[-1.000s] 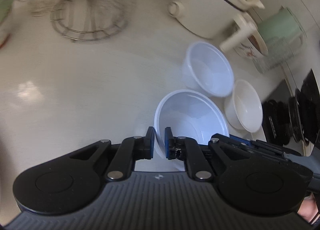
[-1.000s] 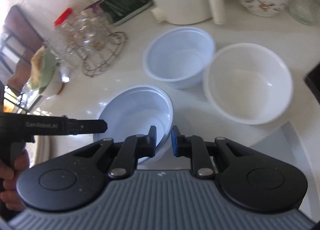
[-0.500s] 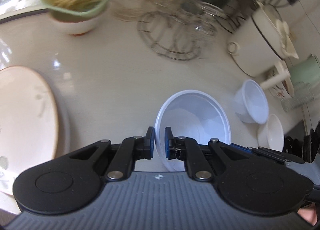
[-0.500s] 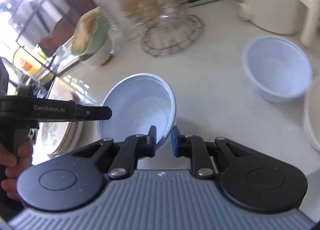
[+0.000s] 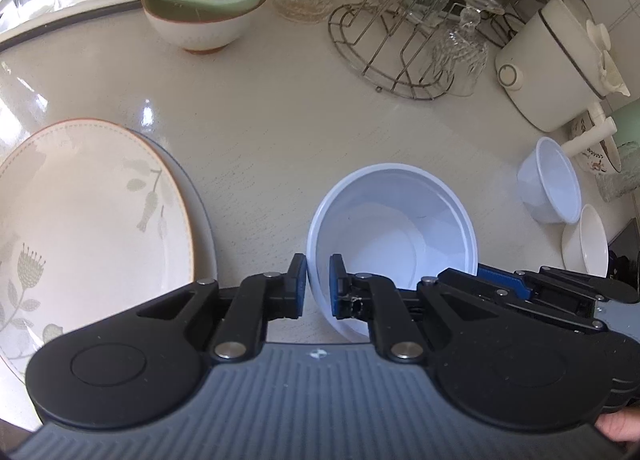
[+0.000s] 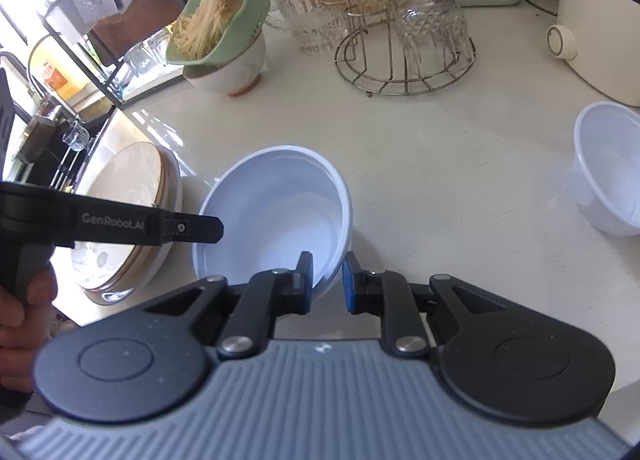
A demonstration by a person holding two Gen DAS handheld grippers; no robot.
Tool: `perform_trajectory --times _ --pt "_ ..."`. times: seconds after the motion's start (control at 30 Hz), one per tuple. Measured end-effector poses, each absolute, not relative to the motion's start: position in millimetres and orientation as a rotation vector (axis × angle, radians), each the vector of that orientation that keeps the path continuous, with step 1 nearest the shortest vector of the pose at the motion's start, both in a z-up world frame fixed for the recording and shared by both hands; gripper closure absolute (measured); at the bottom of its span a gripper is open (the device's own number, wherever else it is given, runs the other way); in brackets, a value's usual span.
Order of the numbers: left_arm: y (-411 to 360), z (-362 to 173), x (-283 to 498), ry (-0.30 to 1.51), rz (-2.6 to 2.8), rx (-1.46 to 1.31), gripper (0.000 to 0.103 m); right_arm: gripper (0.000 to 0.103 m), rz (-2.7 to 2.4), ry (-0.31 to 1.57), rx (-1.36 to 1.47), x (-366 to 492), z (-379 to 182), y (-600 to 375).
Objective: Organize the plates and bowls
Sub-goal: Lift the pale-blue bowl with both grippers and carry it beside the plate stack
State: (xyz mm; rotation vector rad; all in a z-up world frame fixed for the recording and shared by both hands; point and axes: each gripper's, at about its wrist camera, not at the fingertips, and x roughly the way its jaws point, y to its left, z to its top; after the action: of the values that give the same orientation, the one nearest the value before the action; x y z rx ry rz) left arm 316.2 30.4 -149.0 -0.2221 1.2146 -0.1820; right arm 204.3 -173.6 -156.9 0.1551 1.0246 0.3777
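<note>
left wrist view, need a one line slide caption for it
Both grippers' fingers pinch the white plastic bowl's rim beside a stack of floral plates.

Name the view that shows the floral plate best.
The left wrist view: the floral plate lies face-up with its leaf pattern plain. The right wrist view shows it edge-on atop a stack, partly behind the left gripper.

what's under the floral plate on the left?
A second plate: its grey-blue rim shows past the floral plate edge; the right wrist view also shows stacked rims. Whether more lie beneath is hidden.
</note>
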Motion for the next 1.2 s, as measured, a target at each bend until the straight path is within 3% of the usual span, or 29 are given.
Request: perform_trajectory --times 0.3,0.33,0.4,0.47,1.2 --pt "42.6 -148.7 318.3 1.213 -0.173 -0.235 0.086 0.081 0.327 1.033 0.165 202.8 -156.4 -164.5" --pt "43.8 -146.6 317.4 1.205 -0.170 -0.236 0.083 0.079 0.322 1.034 0.169 203.0 -155.9 -164.6" --pt "45.7 -140.8 315.1 1.189 -0.168 -0.238 0.082 0.063 0.307 1.024 0.173 202.0 -154.1 -165.8" --pt "46.5 -133.6 311.9 1.175 -0.165 -0.242 0.082 0.060 0.296 1.007 0.174 200.6 -150.5 -168.1" --pt "30.3 -49.3 259.8 0.986 -0.144 -0.313 0.082 0.060 0.310 0.831 0.183 168.2 -79.5 -195.1"
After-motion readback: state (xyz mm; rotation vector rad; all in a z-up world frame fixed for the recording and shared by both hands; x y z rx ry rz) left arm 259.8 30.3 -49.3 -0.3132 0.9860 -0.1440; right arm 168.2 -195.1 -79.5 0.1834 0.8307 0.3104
